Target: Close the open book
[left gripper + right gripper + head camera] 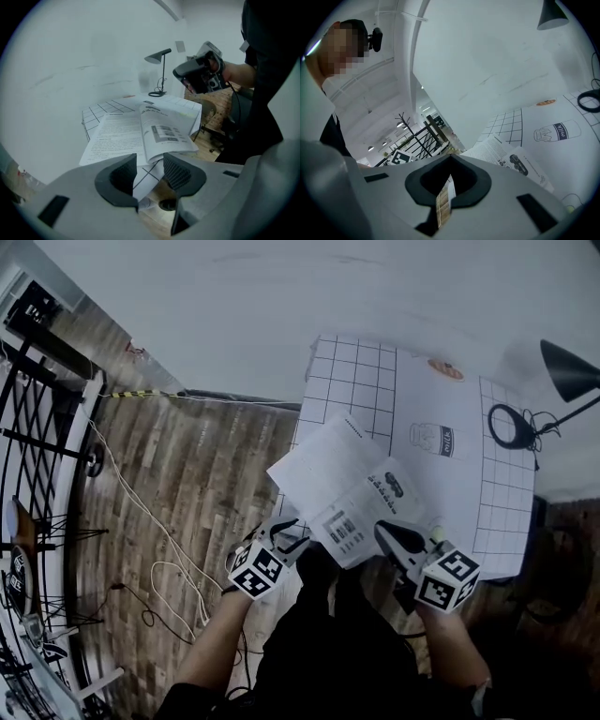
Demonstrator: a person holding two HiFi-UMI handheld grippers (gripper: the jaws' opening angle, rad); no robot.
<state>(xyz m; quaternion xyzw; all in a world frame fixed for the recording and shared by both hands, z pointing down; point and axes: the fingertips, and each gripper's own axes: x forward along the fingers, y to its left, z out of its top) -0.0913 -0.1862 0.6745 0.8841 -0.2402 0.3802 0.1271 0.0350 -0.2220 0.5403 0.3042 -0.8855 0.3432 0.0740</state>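
Head view looks down on one rectangular table [506, 493] under a white cover printed with a black grid, set against a white wall. On its near left part lies one open book [352, 491] of white printed pages, spine running near to far, both pages facing up. Its left page seems to reach just past the table's left edge. One black cone-shaded desk lamp [567, 371] stands at the far right corner, with one coil of black cable [511, 426] beside its base. Brown wooden floor [197, 484] lies to the left, and one black metal rack [42, 427] stands at the far left.

Two grey grippers are held at the table's near edge, each with one marker cube. The left gripper [147, 171] has its ribbed dark pads apart. Nothing is pressed between them, and the cover's hanging edge shows through the gap. The book's near edge lies just beyond the fingertips, not touched. The right gripper [450, 159] has its tips together with nothing held, and only a sliver of floor shows behind them.

The left gripper [286, 532] tilts downward toward the book's near left corner, with the forearm coming up from below. The right gripper [398, 540] sits near the book's near right corner, held closer to level and aimed across the table at the wall.
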